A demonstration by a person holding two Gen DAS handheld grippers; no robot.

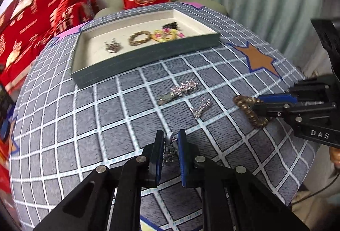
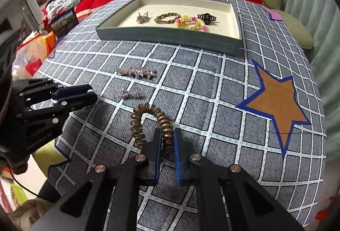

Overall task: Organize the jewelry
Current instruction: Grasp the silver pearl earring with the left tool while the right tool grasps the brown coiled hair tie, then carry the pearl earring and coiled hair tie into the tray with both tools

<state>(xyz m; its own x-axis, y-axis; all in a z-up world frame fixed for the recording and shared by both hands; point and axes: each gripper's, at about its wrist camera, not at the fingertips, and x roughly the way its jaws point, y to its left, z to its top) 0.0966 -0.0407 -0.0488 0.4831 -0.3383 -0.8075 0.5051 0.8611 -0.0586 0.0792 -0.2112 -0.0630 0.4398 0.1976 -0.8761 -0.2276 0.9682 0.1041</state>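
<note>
My left gripper [image 1: 170, 135] is shut on a small silver jewelry piece [image 1: 170, 147], a round clasp with a dangling sparkly part, just above the checked tablecloth. My right gripper [image 2: 167, 132] is shut on a bronze spiral hair tie [image 2: 146, 116], whose loop arches forward onto the cloth. Each gripper shows in the other's view, the right gripper [image 1: 254, 104] at the right and the left gripper [image 2: 93, 94] at the left. A silver hair clip [image 1: 182, 90] and a smaller silver piece [image 1: 200, 107] lie between them. The grey tray [image 1: 148, 56] stands farther back.
The tray [image 2: 170, 35] holds silver earrings [image 2: 142, 17], a brown braided bracelet [image 2: 167, 17], yellow-pink hair ties [image 2: 190, 22] and a black claw clip [image 2: 207, 17]. An orange star [image 2: 276, 99] marks the cloth at the right. A green armchair and red bedding lie beyond the table.
</note>
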